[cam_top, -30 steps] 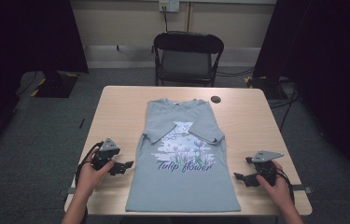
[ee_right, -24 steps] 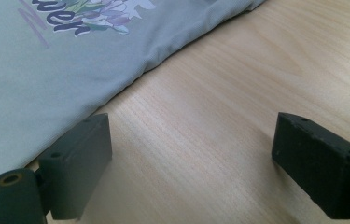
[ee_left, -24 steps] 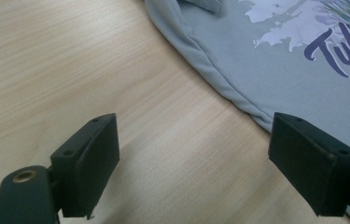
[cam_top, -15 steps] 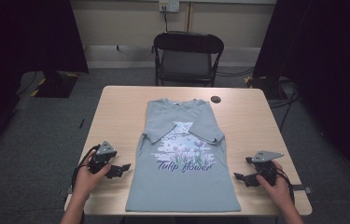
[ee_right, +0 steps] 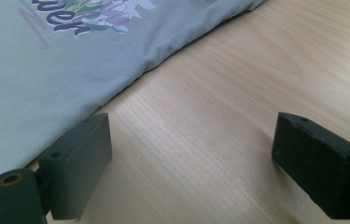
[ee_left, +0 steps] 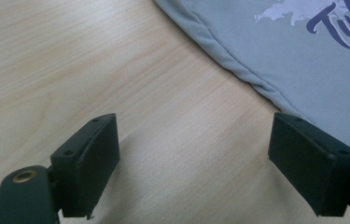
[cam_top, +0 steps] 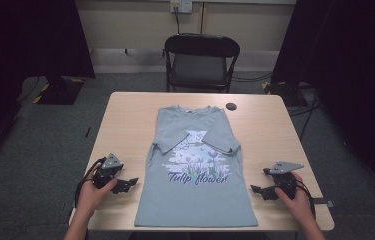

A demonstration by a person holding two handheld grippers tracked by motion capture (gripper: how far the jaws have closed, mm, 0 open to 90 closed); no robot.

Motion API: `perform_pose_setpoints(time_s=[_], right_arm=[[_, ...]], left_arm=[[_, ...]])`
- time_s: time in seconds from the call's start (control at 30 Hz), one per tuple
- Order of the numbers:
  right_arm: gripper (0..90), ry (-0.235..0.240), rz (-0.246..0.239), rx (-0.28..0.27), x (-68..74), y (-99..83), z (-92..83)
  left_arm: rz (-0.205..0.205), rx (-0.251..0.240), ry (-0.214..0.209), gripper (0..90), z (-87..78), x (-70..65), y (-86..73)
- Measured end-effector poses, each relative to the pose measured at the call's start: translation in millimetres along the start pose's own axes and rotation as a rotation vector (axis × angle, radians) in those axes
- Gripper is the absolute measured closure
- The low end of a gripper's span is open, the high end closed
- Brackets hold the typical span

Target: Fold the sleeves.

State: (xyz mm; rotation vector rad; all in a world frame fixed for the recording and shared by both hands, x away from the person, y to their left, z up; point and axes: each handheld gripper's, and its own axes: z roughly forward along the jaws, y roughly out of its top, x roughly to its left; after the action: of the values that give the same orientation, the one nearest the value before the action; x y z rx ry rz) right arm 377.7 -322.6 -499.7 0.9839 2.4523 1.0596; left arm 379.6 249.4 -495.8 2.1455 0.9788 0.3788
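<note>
High view: one grey T-shirt [cam_top: 195,185] lies flat along the middle of one wooden table [cam_top: 125,120], collar toward the far edge and hem toward you, with both sleeves folded inward over a flower print and the words "Tulip flower". You hold two grippers, one in each hand. Your left gripper [cam_top: 125,184] rests on the bare wood just beside the shirt's left edge, near the hem end; your right gripper [cam_top: 257,190] rests on the bare wood just beside the shirt's right edge, at about the same level. One small dark round object [cam_top: 231,106] sits on the table near the collar, well apart from both grippers, and one black folding chair [cam_top: 201,60] stands beyond the far edge. Left gripper view: the jaws of your left gripper [ee_left: 210,154] stand wide apart with nothing between them but wood; the shirt's stitched edge [ee_left: 238,70] runs diagonally ahead of them, and the cloth reaches the outer side of the right-hand jaw, though you cannot tell whether it touches. Right gripper view: the jaws of your right gripper [ee_right: 191,158] also stand wide apart over bare wood; the shirt [ee_right: 46,79] lies ahead and to the left, its edge passing just beside the left-hand jaw.
</note>
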Motion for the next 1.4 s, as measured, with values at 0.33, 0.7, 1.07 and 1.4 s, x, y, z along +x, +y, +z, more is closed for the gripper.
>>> perform_pose_setpoints(time_s=[0.33,0.7,1.07,1.4], right_arm=[[11.2,0.000,0.000,0.000,0.0,0.0,0.0],[11.2,0.000,0.000,0.000,0.1,0.0,0.0],[11.2,0.000,0.001,0.001,0.1,0.0,0.0],[11.5,-0.004,0.011,-0.003,-0.6,-0.3,-0.6]], left_arm=[[-0.001,0.003,0.016,16.1,-1.8,0.2,-5.8],[0.011,-0.015,0.033,13.8,-1.8,-2.3,-10.4],[0.008,-0.014,0.037,13.4,-1.9,-2.8,-10.5],[-0.005,-0.003,0.045,14.7,-2.8,-3.2,-8.6]])
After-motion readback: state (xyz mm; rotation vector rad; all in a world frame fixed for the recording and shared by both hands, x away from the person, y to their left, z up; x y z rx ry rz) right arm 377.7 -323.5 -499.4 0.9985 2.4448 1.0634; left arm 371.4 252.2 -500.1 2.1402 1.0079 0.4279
